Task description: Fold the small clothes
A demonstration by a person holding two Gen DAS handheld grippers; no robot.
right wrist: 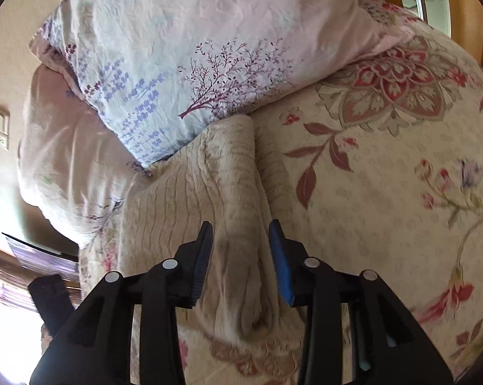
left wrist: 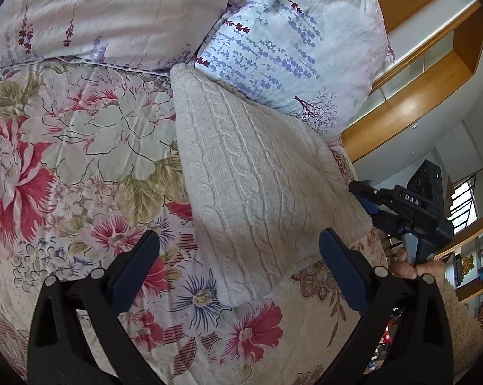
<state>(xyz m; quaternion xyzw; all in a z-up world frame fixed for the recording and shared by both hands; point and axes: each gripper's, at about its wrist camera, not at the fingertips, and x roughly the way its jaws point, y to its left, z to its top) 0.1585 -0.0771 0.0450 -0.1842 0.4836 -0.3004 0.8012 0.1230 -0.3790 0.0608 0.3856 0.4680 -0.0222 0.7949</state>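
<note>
A folded cream cable-knit garment [left wrist: 257, 186] lies flat on the floral bedspread [left wrist: 81, 160], its far end against a pillow. My left gripper [left wrist: 241, 240] is open wide, its jaws either side of the garment's near end and just above it. The right gripper shows in the left wrist view [left wrist: 366, 195] at the garment's right edge, held by a hand. In the right wrist view the right gripper [right wrist: 241, 227] is open, its fingers astride a raised fold of the garment [right wrist: 228, 199]. Neither gripper holds anything.
Two lilac pillows with lavender print [left wrist: 289, 38] [right wrist: 177, 64] lie at the head of the bed, touching the garment. A wooden headboard and shelves [left wrist: 418, 96] stand to the right. The bedspread [right wrist: 385, 176] stretches to the right of the garment.
</note>
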